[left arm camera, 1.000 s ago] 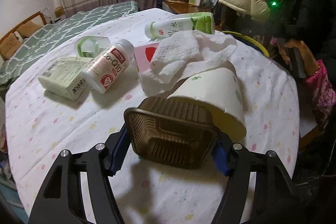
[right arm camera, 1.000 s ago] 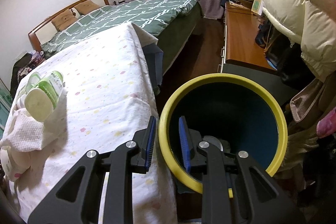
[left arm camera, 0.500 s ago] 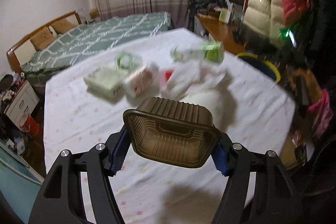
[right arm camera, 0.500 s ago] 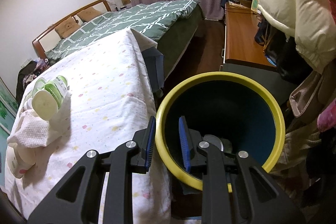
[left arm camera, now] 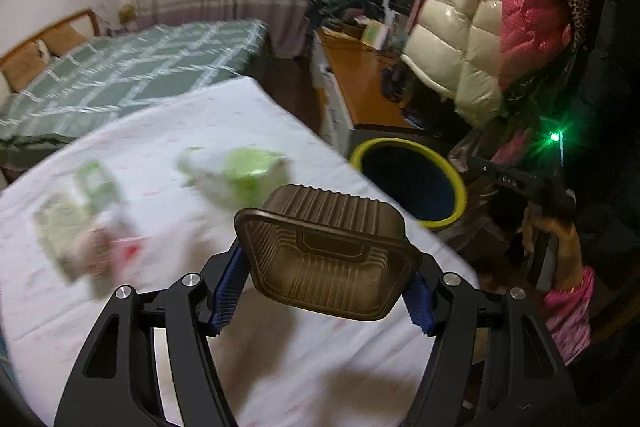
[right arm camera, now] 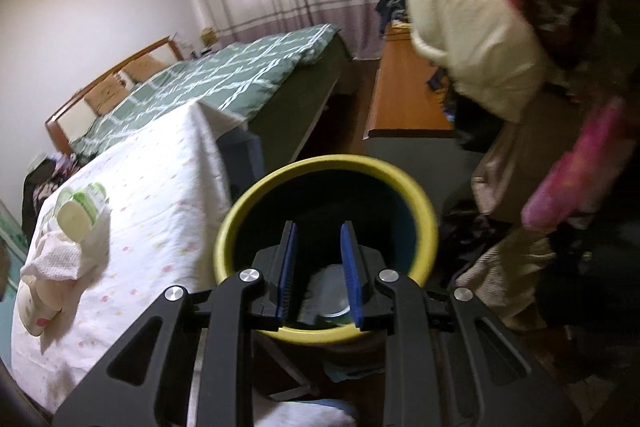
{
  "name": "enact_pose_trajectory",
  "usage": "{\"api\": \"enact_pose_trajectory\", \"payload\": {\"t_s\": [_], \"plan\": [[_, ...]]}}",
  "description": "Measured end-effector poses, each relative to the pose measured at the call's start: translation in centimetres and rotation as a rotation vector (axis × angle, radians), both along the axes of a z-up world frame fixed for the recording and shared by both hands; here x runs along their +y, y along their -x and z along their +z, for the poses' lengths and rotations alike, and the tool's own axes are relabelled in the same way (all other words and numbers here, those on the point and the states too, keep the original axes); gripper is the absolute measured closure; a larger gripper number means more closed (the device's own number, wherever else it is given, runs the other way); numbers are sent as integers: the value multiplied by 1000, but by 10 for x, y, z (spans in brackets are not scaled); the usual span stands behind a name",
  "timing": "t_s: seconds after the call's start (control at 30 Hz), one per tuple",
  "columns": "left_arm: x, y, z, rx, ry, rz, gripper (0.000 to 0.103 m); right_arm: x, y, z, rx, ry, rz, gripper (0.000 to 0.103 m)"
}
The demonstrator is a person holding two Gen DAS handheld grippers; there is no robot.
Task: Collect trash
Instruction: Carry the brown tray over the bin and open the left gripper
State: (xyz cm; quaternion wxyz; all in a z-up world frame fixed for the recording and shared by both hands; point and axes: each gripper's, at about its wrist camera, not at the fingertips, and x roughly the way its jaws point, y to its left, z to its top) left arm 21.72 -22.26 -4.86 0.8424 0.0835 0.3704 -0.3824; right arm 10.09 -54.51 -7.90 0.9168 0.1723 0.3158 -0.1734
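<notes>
- Step in hand, as judged: transfer of one piece of trash, a brown ribbed plastic tray [left arm camera: 328,247], from the surface [left arm camera: 168,147] toward the yellow-rimmed bin [left arm camera: 408,183].
- Left hand-held gripper [left arm camera: 324,287]: set at a middling width and clamped on the tray, one blue pad on each side wall; tray held clear above the cloth, open side toward the camera.
- Bin position: off the far right edge of the surface, beyond and to the right of the tray; not yet under it.
- Right hand-held gripper [right arm camera: 318,275]: narrow gap between the blue pads, nothing between them; poised over the near rim of the bin [right arm camera: 324,333], contact with the rim not discernible.
- Bin contents, seen from the right wrist: some pale item [right arm camera: 328,295] at the bottom, too dark to name.
- Trash left on the surface: a green-and-white bottle [right arm camera: 82,207], a crumpled paper towel [right arm camera: 56,259] touching it, other blurred packages alongside.
- Next move, as judged: tray carried over the bin mouth, then released; clearance from the right hand-held gripper required, since both converge on the same opening.
- Risk, as judged: light tray apt to catch on the rim and fall outside.
</notes>
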Motion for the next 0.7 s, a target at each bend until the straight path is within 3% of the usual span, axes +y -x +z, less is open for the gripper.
{"api": "enact_pose_trajectory", "payload": {"t_s": [0.37, 0.6, 0.7], "plan": [[-190, -9, -27, 24, -76, -169, 36, -27, 35, 0, -16, 21, -36, 81], [-269, -27, -49, 43, -143, -192, 36, -35, 44, -2, -2, 32, -49, 80], [-290, -33, -61, 58, -166, -204, 35, -37, 48, -3, 0, 28, -62, 74]]}}
